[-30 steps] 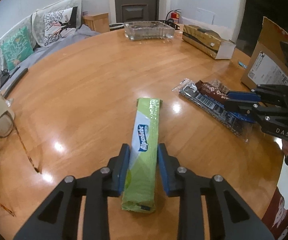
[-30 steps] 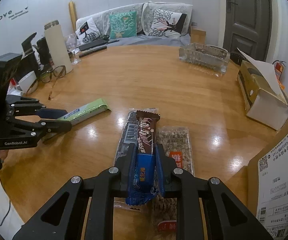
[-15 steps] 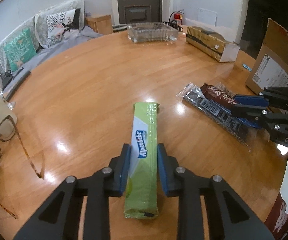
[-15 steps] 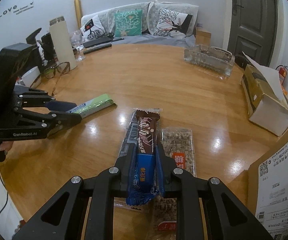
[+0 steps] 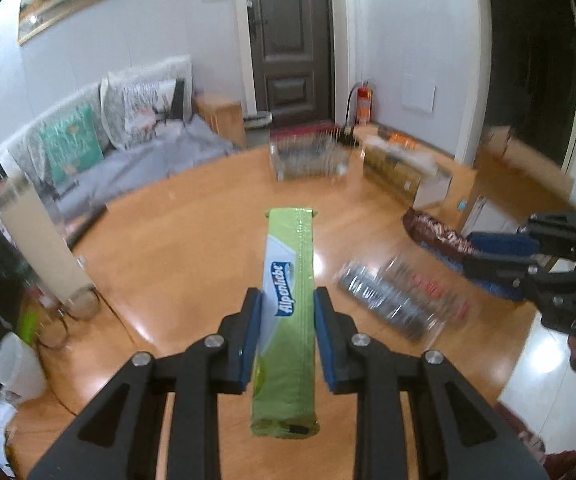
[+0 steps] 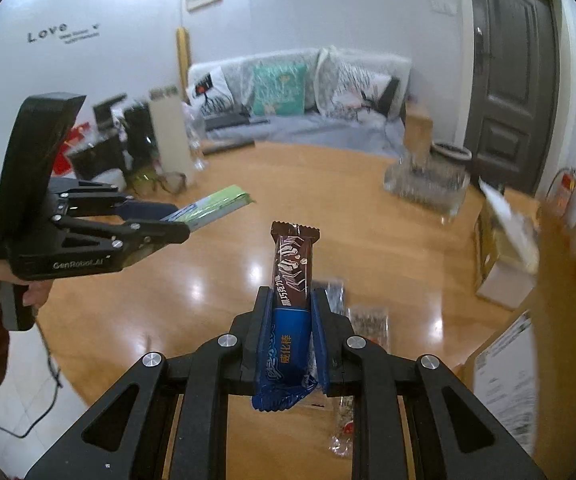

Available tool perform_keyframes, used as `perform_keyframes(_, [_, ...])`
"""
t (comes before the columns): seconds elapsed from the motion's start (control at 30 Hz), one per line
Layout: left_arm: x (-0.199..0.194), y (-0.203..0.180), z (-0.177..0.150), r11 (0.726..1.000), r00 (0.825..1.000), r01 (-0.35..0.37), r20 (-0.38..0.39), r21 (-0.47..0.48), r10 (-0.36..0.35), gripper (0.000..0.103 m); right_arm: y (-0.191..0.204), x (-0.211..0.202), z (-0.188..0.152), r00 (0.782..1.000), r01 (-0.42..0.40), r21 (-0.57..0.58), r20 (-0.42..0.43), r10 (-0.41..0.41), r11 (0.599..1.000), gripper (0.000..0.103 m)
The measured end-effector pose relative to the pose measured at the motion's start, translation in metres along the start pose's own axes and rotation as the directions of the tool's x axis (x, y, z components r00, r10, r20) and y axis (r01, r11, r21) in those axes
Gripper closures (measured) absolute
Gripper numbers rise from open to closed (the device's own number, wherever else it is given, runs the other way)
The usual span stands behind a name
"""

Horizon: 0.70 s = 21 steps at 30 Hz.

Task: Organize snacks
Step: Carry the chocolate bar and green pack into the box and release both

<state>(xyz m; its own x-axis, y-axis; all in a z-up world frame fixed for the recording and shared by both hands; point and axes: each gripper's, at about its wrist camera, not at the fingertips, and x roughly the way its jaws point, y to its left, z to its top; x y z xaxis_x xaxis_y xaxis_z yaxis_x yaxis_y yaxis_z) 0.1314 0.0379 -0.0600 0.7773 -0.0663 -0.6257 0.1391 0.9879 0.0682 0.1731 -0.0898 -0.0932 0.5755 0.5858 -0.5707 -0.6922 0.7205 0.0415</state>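
Left wrist view: left gripper (image 5: 288,320) clamped on green Alpenliebe pack (image 5: 288,320), held clear above the wooden table (image 5: 191,248). Blurred snack packets (image 5: 400,300) lie on the table to the right; clear tray (image 5: 308,156) at far edge.

Right wrist view: right gripper (image 6: 290,324) clamped on brown-and-blue wafer bar (image 6: 292,304), raised off the table. Left gripper (image 6: 167,224) alongside, green pack (image 6: 217,204) in its jaws.
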Motion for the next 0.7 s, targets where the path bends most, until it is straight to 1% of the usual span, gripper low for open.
perform_keyframes(0.1, [-0.030, -0.016, 0.022, 1.000, 0.998, 0.006, 0.057, 0.022, -0.007, 0.080, 0.004, -0.032, 0.012, 0.998, 0.000, -0.008, 0.060, 0.001, 1.000, 0.088])
perform_keyframes(0.2, [-0.055, -0.037, 0.044, 0.999, 0.993, 0.031, 0.110, 0.038, -0.035, 0.080, 0.001, -0.066, 0.021, 0.993, 0.010, -0.001, 0.121, -0.009, 1.000, 0.088])
perform_keyframes(0.3, [-0.075, -0.063, 0.065, 0.996, 0.984, 0.070, 0.157, 0.063, -0.079, 0.080, -0.009, -0.099, 0.026, 0.984, 0.052, 0.014, 0.172, -0.054, 0.999, 0.088])
perform_keyframes(0.37, [-0.085, -0.085, 0.079, 0.991, 0.976, 0.095, 0.189, 0.094, -0.111, 0.080, -0.019, -0.116, 0.026, 0.978, 0.083, 0.026, 0.190, -0.087, 0.996, 0.088])
perform_keyframes(0.5, [-0.087, -0.128, 0.100, 0.977, 0.959, 0.166, 0.208, 0.133, -0.191, 0.080, -0.041, -0.143, 0.017, 0.967, 0.147, 0.060, 0.202, -0.156, 0.987, 0.088])
perform_keyframes(0.6, [-0.078, -0.161, 0.113, 0.964, 0.951, 0.203, 0.199, 0.172, -0.236, 0.080, -0.065, -0.156, 0.008, 0.963, 0.179, 0.101, 0.185, -0.196, 0.979, 0.088])
perform_keyframes(0.7, [-0.062, -0.192, 0.125, 0.947, 0.938, 0.271, 0.173, 0.174, -0.300, 0.080, -0.093, -0.161, -0.002, 0.959, 0.205, 0.161, 0.162, -0.230, 0.965, 0.088])
